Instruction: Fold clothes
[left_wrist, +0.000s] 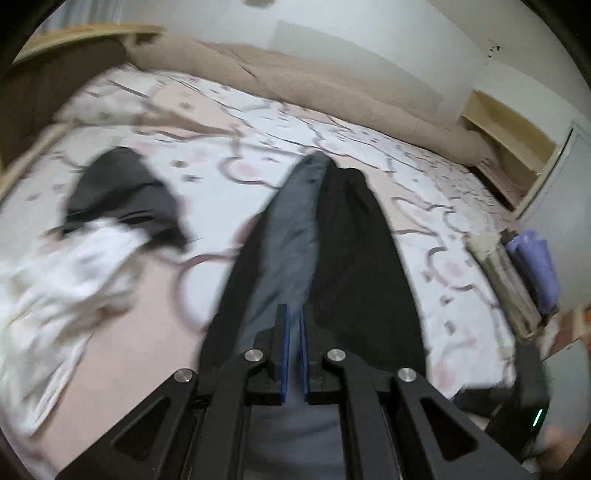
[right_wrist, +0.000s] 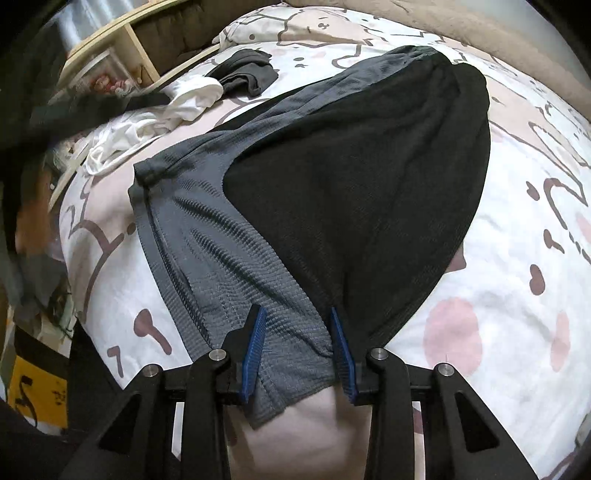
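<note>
A pair of grey-and-black shorts (right_wrist: 332, 177) lies on the patterned bed sheet (right_wrist: 517, 295). In the left wrist view the shorts (left_wrist: 332, 240) stretch away from my left gripper (left_wrist: 293, 325), whose blue pads are nearly together, shut on the grey fabric. My right gripper (right_wrist: 297, 332) is open, its blue pads on either side of the grey hem corner, the fabric lying loose between them. A dark crumpled garment (left_wrist: 122, 192) and a white garment (left_wrist: 62, 280) lie to the left on the bed.
A tan blanket (left_wrist: 332, 85) runs along the bed's far side by the wall. A wooden shelf (left_wrist: 513, 144) stands at the right. Folded items, one purple (left_wrist: 535, 269), sit at the bed's right edge. A wooden headboard shelf (right_wrist: 110, 48) is at the left.
</note>
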